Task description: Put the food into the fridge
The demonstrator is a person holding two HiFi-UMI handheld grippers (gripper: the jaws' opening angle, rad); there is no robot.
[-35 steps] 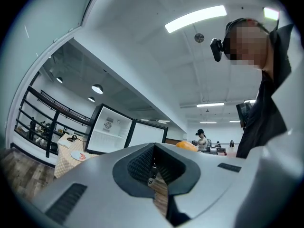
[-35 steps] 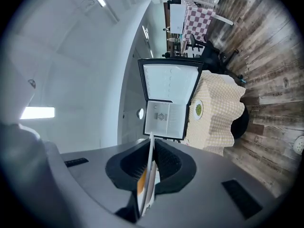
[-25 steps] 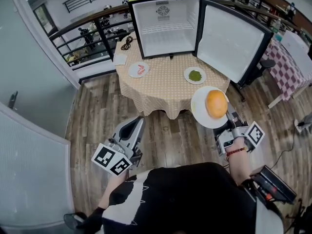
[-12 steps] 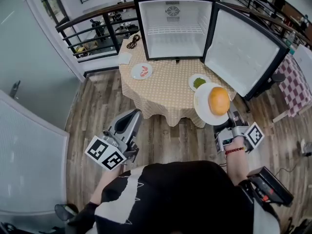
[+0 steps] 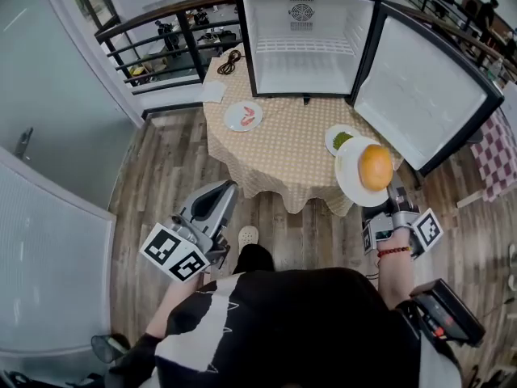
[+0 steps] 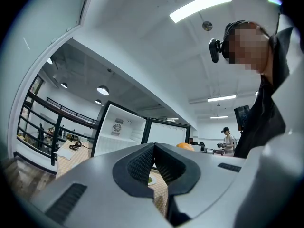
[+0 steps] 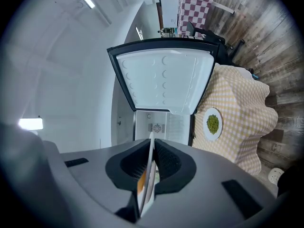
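The right tongs (image 5: 391, 196) are clamped on the rim of a white plate (image 5: 347, 183) that carries a round orange bun (image 5: 376, 166). The plate is held roughly level in the air at the near right edge of the bench (image 5: 283, 156). In the right gripper view the plate's rim runs straight up between the 2 pads, which press on it from both sides, with the bun's orange showing just behind. The left tongs (image 5: 222, 196) hang low on the person's left over the wood floor (image 5: 153, 184), well apart from the bench. The left gripper view shows their jaws closed tip to tip with nothing between them. A fridge (image 5: 303, 55) stands at the far side of the bench, which is covered by a checked cloth. Its door (image 5: 424, 87) is swung wide to the right, and the white inside has 1 wire shelf across it. 2 more plates lie on the cloth. A greens plate (image 5: 330, 138) sits near the right edge, partly overlapped by the held plate in the head view. A plate of pink food (image 5: 232, 120) lies toward the left. A dark coiled cable (image 5: 230, 61) lies at the far left corner just beside the fridge, with a white sheet (image 5: 214, 91) near it. A pale shoe (image 5: 248, 235) shows on the floor at the person's feet.
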